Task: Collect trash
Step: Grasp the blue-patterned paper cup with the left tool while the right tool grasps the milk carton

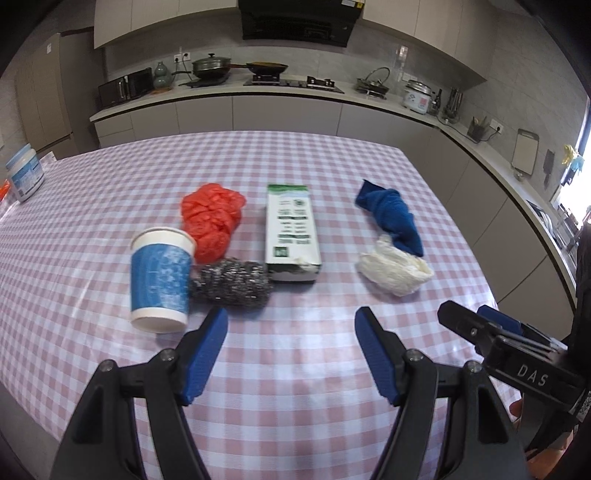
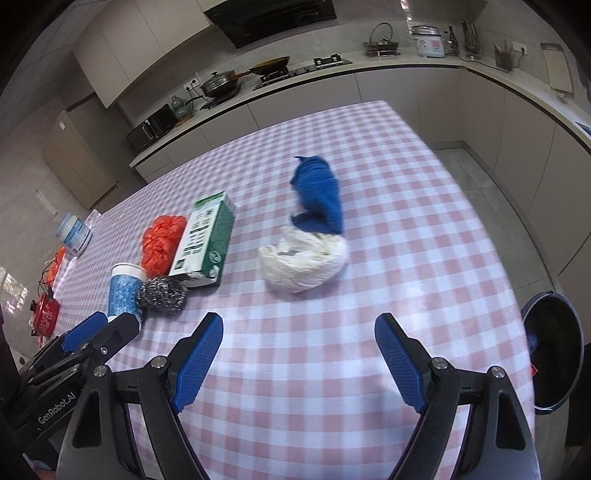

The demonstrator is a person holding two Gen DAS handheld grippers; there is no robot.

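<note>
Hovering over the checked surface [image 1: 295, 369], both grippers hold nothing, fingers spread apart.
Ahead of the left gripper [image 1: 291, 352] lie a paper cup [image 1: 160, 278], steel scourer [image 1: 231, 282], red bag [image 1: 212, 218] and carton [image 1: 291, 230]; the white wad [image 2: 304, 262] touches a blue cloth [image 2: 319, 197] before the right gripper [image 2: 299, 356]; a dark bin [image 2: 554, 347] stands beyond the edge.

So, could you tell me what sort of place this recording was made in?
A home kitchen, most likely: a hob with pans under an extractor hood, a rice cooker on the counter, and a table in a checked cloth.
</note>
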